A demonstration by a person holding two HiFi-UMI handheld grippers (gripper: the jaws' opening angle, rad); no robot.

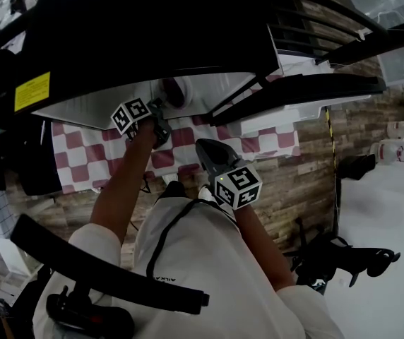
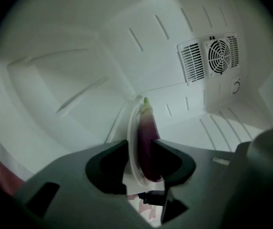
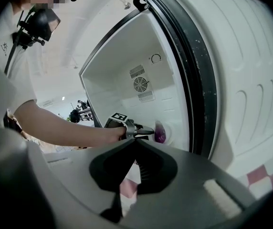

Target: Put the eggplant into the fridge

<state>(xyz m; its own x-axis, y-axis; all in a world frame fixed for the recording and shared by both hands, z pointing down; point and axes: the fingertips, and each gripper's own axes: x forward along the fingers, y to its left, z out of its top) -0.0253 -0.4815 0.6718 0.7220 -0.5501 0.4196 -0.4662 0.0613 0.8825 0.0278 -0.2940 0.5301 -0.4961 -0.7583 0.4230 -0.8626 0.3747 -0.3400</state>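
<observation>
Purple and glossy, the tapered eggplant (image 2: 148,137) rests against a round white plate (image 2: 132,151) inside the smooth white fridge (image 2: 79,70), below its slatted fan grille (image 2: 220,56). Left tongs (image 2: 140,147) stand partly open around both, not pinching. Right tongs (image 3: 135,142), outside the fridge, are closed and empty.

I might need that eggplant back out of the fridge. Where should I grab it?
Take the eggplant across its thick purple belly, probably coming from the open front like the left gripper: its rounded end faces outward, the green tip points toward the back wall, and the white plate hugs one flank.
</observation>
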